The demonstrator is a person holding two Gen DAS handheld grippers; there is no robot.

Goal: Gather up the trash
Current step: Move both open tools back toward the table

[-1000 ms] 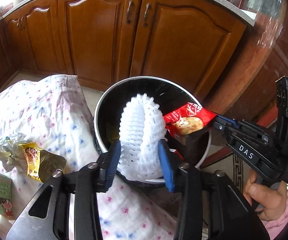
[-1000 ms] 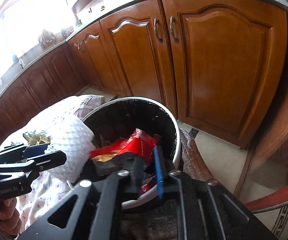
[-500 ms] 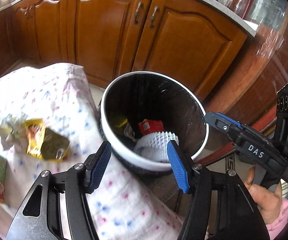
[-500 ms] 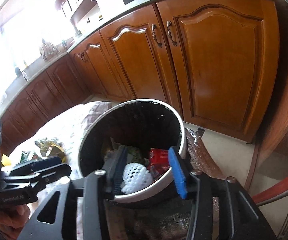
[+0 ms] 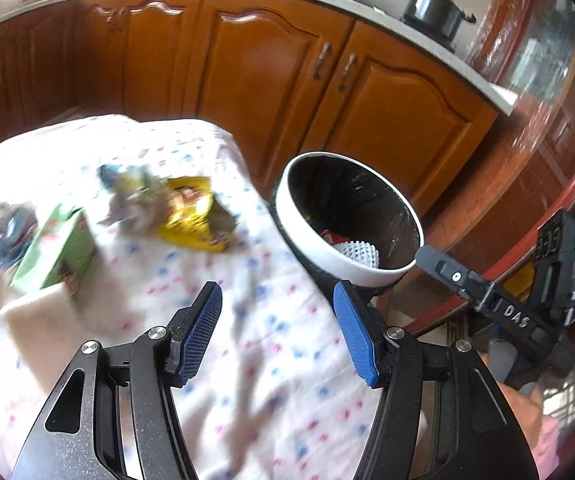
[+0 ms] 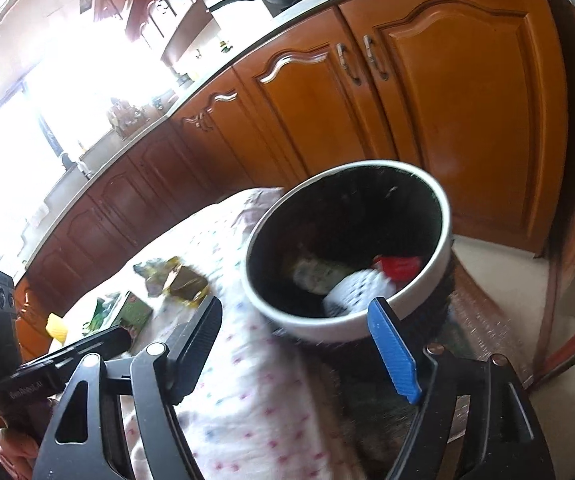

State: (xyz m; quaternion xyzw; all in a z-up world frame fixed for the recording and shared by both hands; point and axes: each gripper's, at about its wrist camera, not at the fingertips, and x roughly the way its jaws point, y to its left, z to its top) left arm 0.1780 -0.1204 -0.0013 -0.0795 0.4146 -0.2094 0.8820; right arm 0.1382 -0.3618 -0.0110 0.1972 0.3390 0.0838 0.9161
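Dotted cloth point(image 5: 271, 360) on the table, left of round white-rimmed bin point(image 5: 327, 256) holding white foam net point(image 5: 357, 251); crumpled yellow wrapper point(image 5: 191, 216) farther left; left gripper point(image 5: 277, 336) and right gripper point(image 6: 299, 344) both spread wide, empty.

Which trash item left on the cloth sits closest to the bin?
The yellow snack wrapper, crumpled and lying nearest the trash bin rim. The green carton and the other scraps lie farther left on the floral cloth.
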